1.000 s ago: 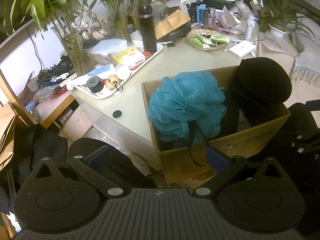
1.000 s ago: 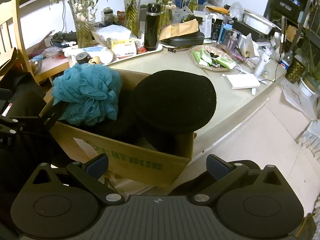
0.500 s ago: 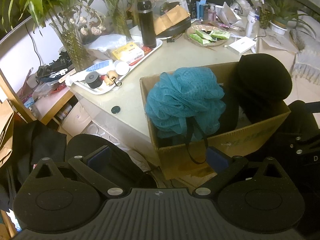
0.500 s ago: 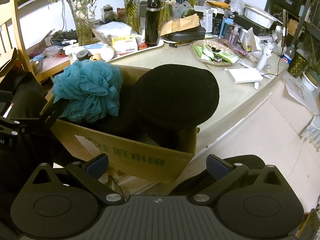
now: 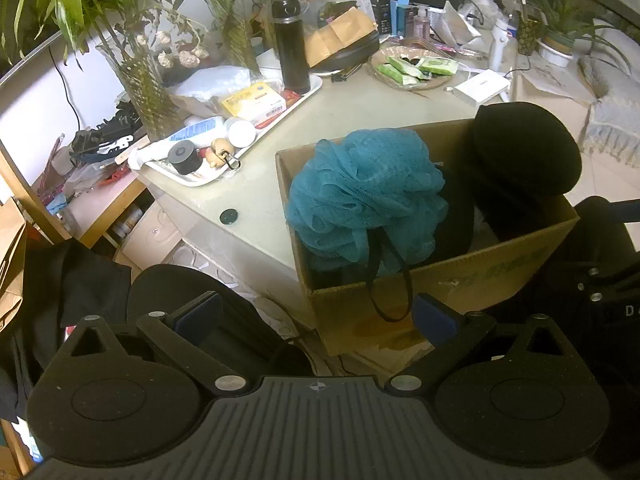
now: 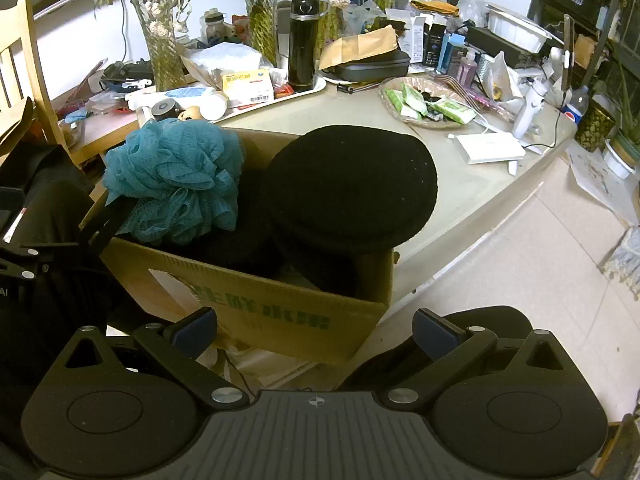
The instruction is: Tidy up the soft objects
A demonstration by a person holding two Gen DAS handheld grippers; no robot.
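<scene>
Right, both sets of fingers are spread wide with nothing between them. The left gripper (image 5: 316, 314) hangs just short of the near wall of the cardboard box (image 5: 480, 276), the right gripper (image 6: 314, 330) off its printed side. The box sits at the edge of the table (image 6: 472, 188). Inside, a teal bath pouf (image 5: 366, 192) is piled at one end, its dark loop drooping over the rim, and a round black cushion (image 6: 352, 184) leans at the other end, rising above the rim. Farther back a white tray (image 5: 208, 176) holds a black flask (image 5: 290, 46).
</scene>
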